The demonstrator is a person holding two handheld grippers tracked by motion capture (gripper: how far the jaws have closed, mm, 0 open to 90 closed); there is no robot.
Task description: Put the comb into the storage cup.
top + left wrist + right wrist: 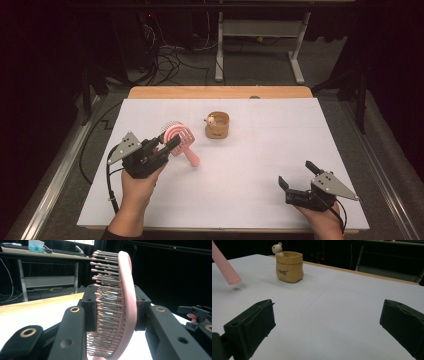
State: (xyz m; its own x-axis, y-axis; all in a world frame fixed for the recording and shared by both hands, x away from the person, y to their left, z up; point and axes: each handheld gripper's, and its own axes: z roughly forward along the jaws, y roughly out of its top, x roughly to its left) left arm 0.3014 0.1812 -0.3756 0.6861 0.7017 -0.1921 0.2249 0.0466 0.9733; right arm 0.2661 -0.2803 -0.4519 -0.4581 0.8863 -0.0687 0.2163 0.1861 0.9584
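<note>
High view. A white desk (240, 165) carries two things: a pink brush (179, 141) at centre left and a tan pot (218, 126) just above centre, well apart from the brush. A small bear figure (211, 119) sits on the pot's left rim. The desk surface between the pot and the right gripper (299, 181) at lower right lies open, with nothing in the way. A second desk frame and loose cables stand on the floor at the top of the frame.

Left gripper (167, 144). Its fingers are closed on the brush head, which is lifted off the desk; the handle slants down toward the right, its end hanging above the surface. The left hand (137, 187) comes in from the bottom edge, the forearm angled up and slightly right. In the left gripper view the brush (117, 307) stands on edge between the two black fingers (88, 310), bristles facing the left of the frame, the pink back to the right; the other gripper shows at the right edge.

Right gripper. Its fingers are spread wide and hold nothing; it sits low at the lower right, pointing toward upper left. In the right gripper view the two fingers (253, 325) frame bare desk, the pot (289, 267) sits at upper left with the bear (277, 248) on its rim, and the handle end (225, 268) of the brush hangs at the left edge above its shadow. Dark lettering marks the pot's side, too small to read.
</note>
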